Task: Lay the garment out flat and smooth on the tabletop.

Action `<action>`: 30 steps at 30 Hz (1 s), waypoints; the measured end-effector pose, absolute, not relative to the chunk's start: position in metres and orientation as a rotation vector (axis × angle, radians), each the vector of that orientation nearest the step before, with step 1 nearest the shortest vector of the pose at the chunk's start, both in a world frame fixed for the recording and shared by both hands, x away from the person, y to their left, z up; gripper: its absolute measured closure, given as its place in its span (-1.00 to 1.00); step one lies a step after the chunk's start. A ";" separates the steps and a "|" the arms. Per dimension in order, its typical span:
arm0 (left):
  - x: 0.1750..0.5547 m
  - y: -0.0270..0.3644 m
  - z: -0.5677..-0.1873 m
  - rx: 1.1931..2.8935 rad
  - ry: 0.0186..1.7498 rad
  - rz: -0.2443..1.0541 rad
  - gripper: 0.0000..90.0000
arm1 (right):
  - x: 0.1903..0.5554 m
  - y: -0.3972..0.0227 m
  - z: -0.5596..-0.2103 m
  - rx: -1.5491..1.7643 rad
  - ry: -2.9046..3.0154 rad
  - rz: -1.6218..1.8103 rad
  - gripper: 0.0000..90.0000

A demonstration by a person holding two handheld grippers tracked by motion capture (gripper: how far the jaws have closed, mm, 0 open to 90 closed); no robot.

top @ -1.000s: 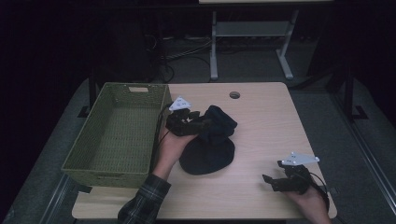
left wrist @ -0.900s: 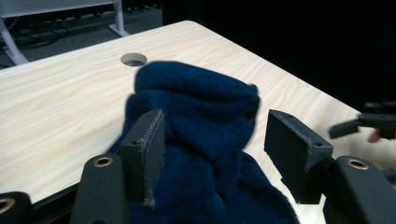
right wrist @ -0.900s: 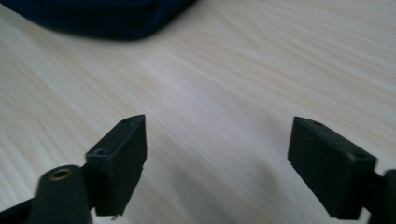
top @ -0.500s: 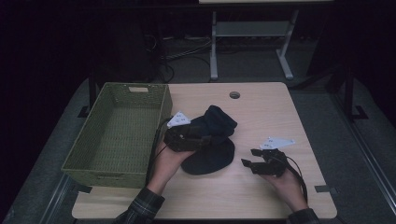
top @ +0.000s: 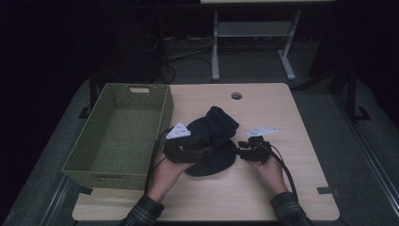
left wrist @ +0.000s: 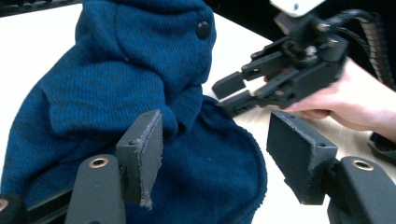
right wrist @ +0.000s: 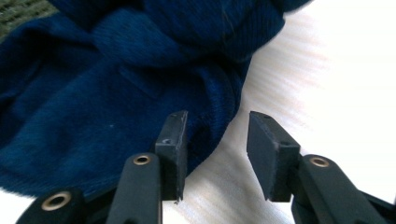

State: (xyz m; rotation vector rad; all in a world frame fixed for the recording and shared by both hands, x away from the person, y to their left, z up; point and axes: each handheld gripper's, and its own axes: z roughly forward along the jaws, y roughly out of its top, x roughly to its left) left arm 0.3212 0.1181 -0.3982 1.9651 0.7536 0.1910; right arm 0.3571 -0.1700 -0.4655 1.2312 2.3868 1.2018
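A dark blue knitted garment (top: 215,129) lies bunched in the middle of the wooden table (top: 287,113). In the left gripper view the garment (left wrist: 116,79) shows a dark button. My left gripper (top: 208,151) comes at its left side, and the left gripper (left wrist: 219,154) stands open, one pad over the cloth's hem and the other over bare wood. My right gripper (top: 241,151) meets the right hem. The right gripper (right wrist: 217,140) has just been closing; the hem lies by one pad, unpressed. The left gripper view shows the right gripper (left wrist: 233,95) with narrow jaws.
An empty green woven basket (top: 134,88) stands at the table's left, close beside my left hand. A round cable hole (top: 236,95) sits near the far edge. Cables trail from both grippers toward the front edge. A metal stand's legs (top: 215,56) rise behind the table.
My right hand has moved left from the table's front right to the garment's right hem, and its jaws have narrowed. My left hand has come slightly nearer the front and lower.
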 end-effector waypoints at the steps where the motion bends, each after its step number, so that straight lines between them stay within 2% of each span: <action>1: 0.320 0.118 -0.400 1.967 0.751 0.186 -0.21 | 0.359 -0.169 -0.467 1.240 2.401 1.194 0.38; 5: 0.318 0.116 -0.407 1.983 0.747 0.173 -0.21 | 0.361 -0.164 -0.468 1.226 2.426 1.185 0.78; 7: 0.316 0.115 -0.410 1.988 0.747 0.172 -0.21 | 0.360 -0.164 -0.468 1.210 2.437 1.182 0.88; 19: 0.304 0.115 -0.418 2.032 0.730 0.160 -0.21 | 0.322 -0.180 -0.451 1.150 2.502 1.113 0.90; 30: 0.288 0.110 -0.434 2.107 0.710 0.179 -0.24 | 0.275 -0.220 -0.452 1.180 2.519 1.098 0.90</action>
